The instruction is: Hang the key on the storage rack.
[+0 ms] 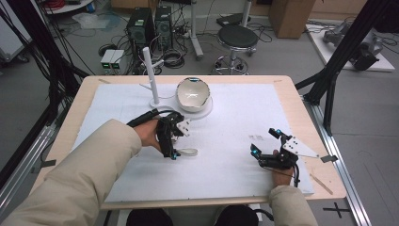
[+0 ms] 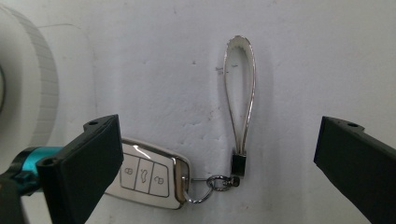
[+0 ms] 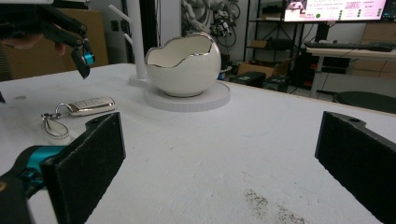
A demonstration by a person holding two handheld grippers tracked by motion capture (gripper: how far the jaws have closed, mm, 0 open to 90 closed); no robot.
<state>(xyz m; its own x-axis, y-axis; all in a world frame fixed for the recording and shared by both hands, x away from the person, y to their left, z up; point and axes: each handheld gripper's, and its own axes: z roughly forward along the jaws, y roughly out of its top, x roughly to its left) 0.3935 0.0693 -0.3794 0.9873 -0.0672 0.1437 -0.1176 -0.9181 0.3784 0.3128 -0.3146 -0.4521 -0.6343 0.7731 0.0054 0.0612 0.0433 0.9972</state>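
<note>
The car key [image 2: 147,176] lies flat on the white mat of the desk [image 1: 235,136], buttons up, directly under my left gripper [image 2: 215,154]. Its long axis runs across that gripper's view, with the ring end toward the middle; from the ring the strap loop [image 2: 240,100] stretches straight away from me, so key and strap make an L. In the high view the strap [image 1: 188,152] trails to the right of my left gripper [image 1: 170,141].

My left fingers [image 2: 91,163] are spread wide with nothing between them; one hangs over the key's body, the other is well off to the far side of the strap. I judge this to be the approach before a pick. Next I would need to centre over the key or the strap, descend, then close.

My right gripper [image 1: 269,143] rests apart near the desk's right side, fingers [image 3: 88,163] likewise wide and empty. Beyond stand the egg-shaped bowl [image 1: 193,94] on its round base and, just beside it, the white peg stand [image 1: 150,75], possibly where the key should go.
</note>
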